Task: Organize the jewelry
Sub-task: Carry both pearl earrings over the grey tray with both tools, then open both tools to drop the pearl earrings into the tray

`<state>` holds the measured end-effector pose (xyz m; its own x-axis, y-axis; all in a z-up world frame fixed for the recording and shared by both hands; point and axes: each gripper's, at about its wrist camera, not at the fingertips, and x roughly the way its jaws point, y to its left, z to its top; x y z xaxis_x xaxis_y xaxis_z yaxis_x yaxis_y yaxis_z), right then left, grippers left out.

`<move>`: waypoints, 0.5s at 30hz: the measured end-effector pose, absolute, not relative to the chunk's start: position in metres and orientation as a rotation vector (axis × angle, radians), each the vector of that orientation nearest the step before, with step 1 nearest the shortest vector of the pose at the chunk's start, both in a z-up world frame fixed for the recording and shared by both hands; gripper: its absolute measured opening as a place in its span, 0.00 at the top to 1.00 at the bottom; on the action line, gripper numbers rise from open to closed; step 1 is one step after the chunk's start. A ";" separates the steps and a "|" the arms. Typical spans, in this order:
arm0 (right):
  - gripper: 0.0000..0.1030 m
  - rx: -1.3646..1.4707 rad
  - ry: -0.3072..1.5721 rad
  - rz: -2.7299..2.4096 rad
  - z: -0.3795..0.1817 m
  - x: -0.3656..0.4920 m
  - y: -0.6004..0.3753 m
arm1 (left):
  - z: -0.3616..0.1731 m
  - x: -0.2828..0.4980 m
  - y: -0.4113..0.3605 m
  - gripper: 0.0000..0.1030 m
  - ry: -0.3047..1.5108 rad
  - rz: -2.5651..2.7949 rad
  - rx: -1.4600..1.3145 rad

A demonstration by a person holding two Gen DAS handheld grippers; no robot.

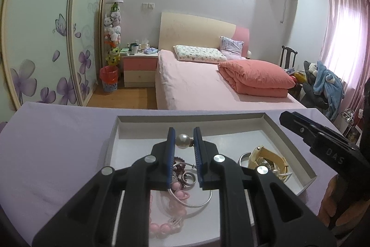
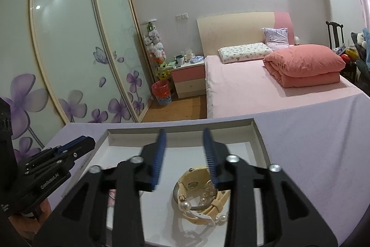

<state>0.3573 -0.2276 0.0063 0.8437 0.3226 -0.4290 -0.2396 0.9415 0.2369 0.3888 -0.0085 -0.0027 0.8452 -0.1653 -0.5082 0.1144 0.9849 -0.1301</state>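
1. One shallow white tray (image 1: 286, 131) sits on the lilac tabletop (image 1: 57, 142) under both my tongs; all the jewelry lies inside it.
2. Under my left gripper (image 1: 184, 140) I see a pink bead bracelet (image 1: 159, 227), a dark bead strand (image 1: 179, 166), a thin silver bangle (image 1: 203, 200) and two small rings (image 1: 188, 178).
3. Its blue pads are parted a little, with a pearl piece (image 1: 183, 141) between the tips; whether they actually pinch it I cannot tell.
4. My right gripper (image 2: 184, 149) hangs wide apart, holding nothing, over a cream-strapped watch (image 2: 196, 184) with small pearls (image 2: 185, 206) tangled beside it.
5. In the left view the watch lies just right of my left fingers.
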 end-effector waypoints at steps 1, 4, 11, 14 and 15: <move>0.64 0.175 0.481 0.297 0.006 0.357 -0.227 | -0.004 0.390 -0.009 0.84 0.548 -0.148 -0.096; 0.64 0.175 0.484 0.295 0.005 0.357 -0.228 | -0.007 0.392 -0.010 0.84 0.554 -0.150 -0.096; 0.64 0.171 0.491 0.288 0.002 0.359 -0.227 | -0.013 0.397 -0.013 0.70 0.564 -0.158 -0.091; 0.59 0.171 0.486 0.285 0.002 0.358 -0.229 | -0.015 0.397 -0.014 0.67 0.565 -0.156 -0.094; 0.59 0.170 0.484 0.284 0.002 0.358 -0.230 | -0.016 0.397 -0.014 0.67 0.567 -0.156 -0.094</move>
